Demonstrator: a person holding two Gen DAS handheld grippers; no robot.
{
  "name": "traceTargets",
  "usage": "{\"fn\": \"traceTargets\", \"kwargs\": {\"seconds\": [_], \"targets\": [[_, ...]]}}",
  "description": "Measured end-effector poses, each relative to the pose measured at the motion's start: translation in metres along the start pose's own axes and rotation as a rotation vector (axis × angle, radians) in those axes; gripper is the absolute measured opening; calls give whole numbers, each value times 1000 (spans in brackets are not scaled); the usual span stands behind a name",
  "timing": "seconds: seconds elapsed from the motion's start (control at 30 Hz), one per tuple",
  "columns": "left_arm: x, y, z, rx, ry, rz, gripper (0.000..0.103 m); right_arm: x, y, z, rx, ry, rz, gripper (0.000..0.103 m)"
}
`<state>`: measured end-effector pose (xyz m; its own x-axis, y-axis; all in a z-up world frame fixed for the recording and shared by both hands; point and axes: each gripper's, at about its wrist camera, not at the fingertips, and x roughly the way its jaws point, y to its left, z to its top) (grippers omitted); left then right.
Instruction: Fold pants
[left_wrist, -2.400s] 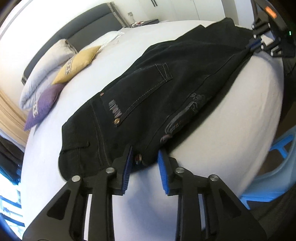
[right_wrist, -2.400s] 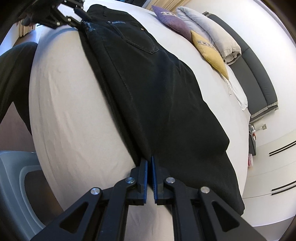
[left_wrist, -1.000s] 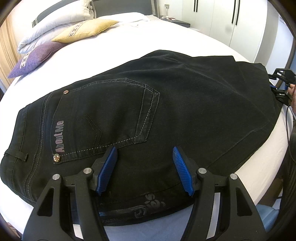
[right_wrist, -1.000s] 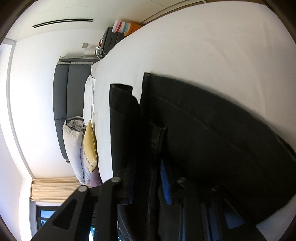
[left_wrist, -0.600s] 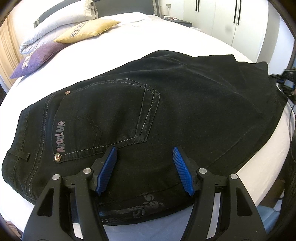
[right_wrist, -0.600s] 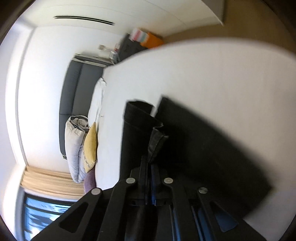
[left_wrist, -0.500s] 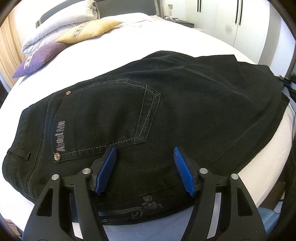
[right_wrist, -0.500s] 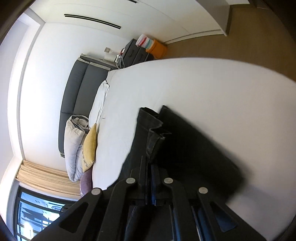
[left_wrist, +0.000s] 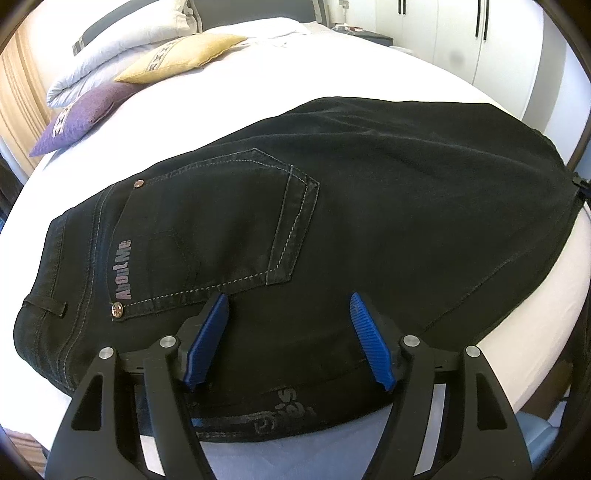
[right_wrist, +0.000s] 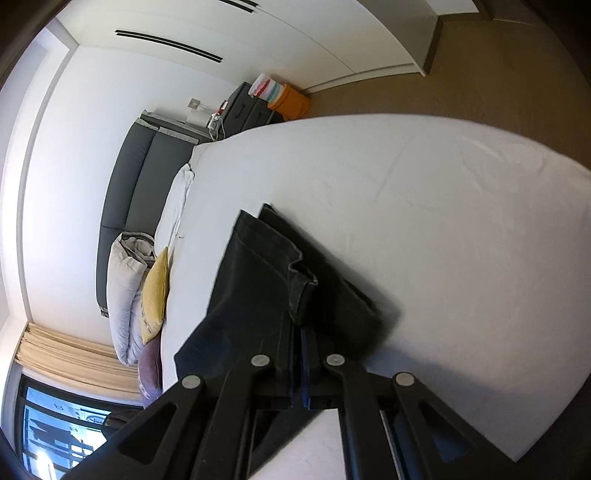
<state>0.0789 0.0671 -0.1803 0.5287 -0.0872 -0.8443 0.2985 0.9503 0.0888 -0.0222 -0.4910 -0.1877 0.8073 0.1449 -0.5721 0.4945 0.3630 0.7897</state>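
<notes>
Since the earlier frames we have swung the leg end of the black pants further up off the bed, and the right-wrist view now takes in more mattress and floor; the left side has barely shifted. We see the pants lying flat across the white bed in the left-wrist view, back pocket up with the "AboutMe" lettering along its edge, the waistband toward the left and the legs running off to the right. Our right gripper is clamped on the hem end of the pants, fingers pressed together with dark cloth between them. Our left gripper hovers over the seat of the pants near the bed's front edge, blue pads spread wide and holding nothing. Beyond the pants, a yellow pillow, a purple pillow and a white duvet roll rest at the head of the bed, with white wardrobe doors behind
</notes>
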Motion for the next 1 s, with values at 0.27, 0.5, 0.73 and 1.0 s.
{"fn": "traceTargets", "kwargs": {"seconds": [0.27,0.5,0.73,1.0], "targets": [[-3,5,-4,13,2,-26,68,-7,4,-3,-40,-3,-43,3],[-4,8,-7,25,1,-40,69,-3,-9,-8,-51,20,-78,3],[-6,11,-13,17,-8,-44,71,-30,29,21,-250,-98,-306,22],[-3,10,-13,9,-11,-48,74,24,133,27,-573,141,-108,23]]}}
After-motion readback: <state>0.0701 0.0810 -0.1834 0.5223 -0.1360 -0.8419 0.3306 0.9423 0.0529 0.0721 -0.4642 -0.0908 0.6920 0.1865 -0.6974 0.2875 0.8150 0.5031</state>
